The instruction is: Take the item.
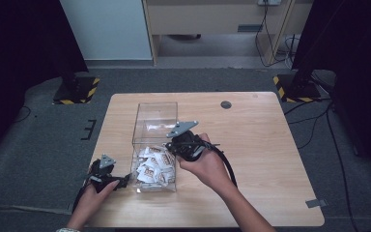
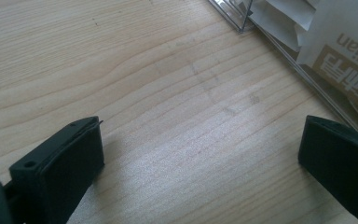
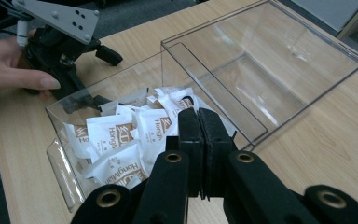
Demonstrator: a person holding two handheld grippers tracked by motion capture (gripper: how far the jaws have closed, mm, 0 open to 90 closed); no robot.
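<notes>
A clear plastic box (image 1: 155, 115) with two compartments stands on the wooden table (image 1: 261, 145). Its near compartment holds several white sachets (image 1: 152, 166) with brown print; the far compartment is bare. My right gripper (image 1: 173, 145) hovers at the box's right wall, jaws shut with nothing seen between them. In the right gripper view its own closed tips (image 3: 199, 116) sit just above the sachets (image 3: 116, 133). My left gripper (image 1: 121, 182) rests on the table beside the box's near-left corner, open. Its wide-apart jaws (image 2: 200, 154) frame bare wood, with the box wall and sachets (image 2: 335, 46) at upper right.
A round dark grommet (image 1: 226, 104) sits in the table's far edge area. A strip of tape (image 1: 315, 203) lies at the near right corner. Two black stands with striped bases (image 1: 75, 89) (image 1: 297, 87) stand on the floor beyond the table.
</notes>
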